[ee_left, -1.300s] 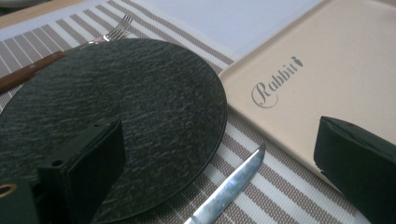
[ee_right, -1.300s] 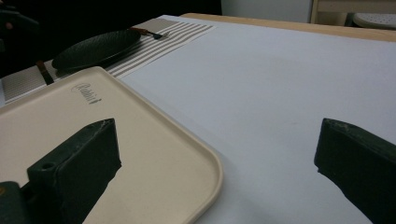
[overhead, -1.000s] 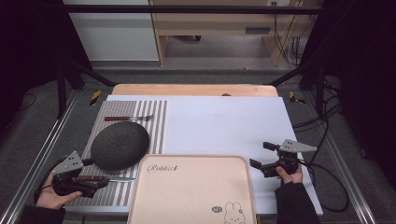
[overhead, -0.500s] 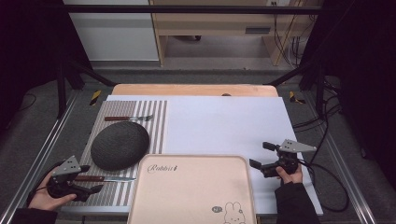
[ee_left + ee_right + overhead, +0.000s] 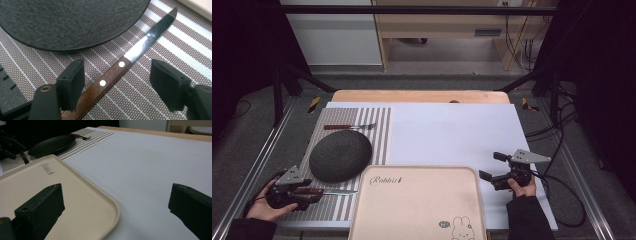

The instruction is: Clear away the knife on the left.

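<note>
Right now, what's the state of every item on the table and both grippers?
Knife: flat on the striped mat, handle between the left gripper's jaws, not yet pinched.
Left gripper: open, jaws have just been closing.
Right gripper: open, nothing between the jaws.
Plate: on the mat, nothing on it.
Fork: flat behind the plate.
Tray: bare.

A grey floor [image 5: 447, 80] is being seen beyond the table [image 5: 417, 96], which is being edged in pale wood. A wooden bench [image 5: 447, 25] is being set against the back, beside a white panel [image 5: 332, 35]. Black frame bars [image 5: 282, 85] are being angled down at both sides, and cables [image 5: 517, 45] are being left hanging at the right.
</note>
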Demonstrator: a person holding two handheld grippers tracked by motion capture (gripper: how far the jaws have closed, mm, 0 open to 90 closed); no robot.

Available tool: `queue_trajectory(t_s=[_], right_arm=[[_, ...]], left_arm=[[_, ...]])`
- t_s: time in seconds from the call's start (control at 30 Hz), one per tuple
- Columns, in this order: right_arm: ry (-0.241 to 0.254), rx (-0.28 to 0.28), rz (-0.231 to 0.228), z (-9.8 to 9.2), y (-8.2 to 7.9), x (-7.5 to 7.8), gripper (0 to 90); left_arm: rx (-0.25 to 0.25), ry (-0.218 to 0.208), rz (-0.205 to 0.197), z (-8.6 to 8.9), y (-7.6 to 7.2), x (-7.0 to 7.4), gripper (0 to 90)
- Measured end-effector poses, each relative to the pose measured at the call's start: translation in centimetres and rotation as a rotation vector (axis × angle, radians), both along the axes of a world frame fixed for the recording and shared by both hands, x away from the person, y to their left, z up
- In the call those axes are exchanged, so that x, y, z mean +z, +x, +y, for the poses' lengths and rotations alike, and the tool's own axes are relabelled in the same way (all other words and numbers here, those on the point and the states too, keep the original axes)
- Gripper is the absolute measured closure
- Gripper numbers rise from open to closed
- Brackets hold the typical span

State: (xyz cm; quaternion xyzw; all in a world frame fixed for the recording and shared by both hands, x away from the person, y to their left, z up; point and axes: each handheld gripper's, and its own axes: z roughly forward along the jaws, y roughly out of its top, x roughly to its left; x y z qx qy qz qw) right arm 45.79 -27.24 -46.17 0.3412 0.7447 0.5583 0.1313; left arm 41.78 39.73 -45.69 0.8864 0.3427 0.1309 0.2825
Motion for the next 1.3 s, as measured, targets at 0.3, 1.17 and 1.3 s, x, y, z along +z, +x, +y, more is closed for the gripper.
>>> queue_trajectory(t_s=[0.3, 1.17, 1.3], right_arm=[[-0.002, 0.001, 0.001, 0.0, 0.0, 0.0, 0.4], [-0.002, 0.005, -0.005, 0.0, 0.0, 0.1, 0.4], [-0.002, 0.005, -0.006, 0.0, 0.0, 0.1, 0.4]], left_arm=[[-0.023, 0.002, 0.031, 0.3, 0.4, -0.2, 46.1], [-0.118, 0.138, 0.033, -0.4, -1.1, 0.2, 64.5], [-0.127, 0.145, 0.037, -0.5, -1.4, 0.3, 66.3]])
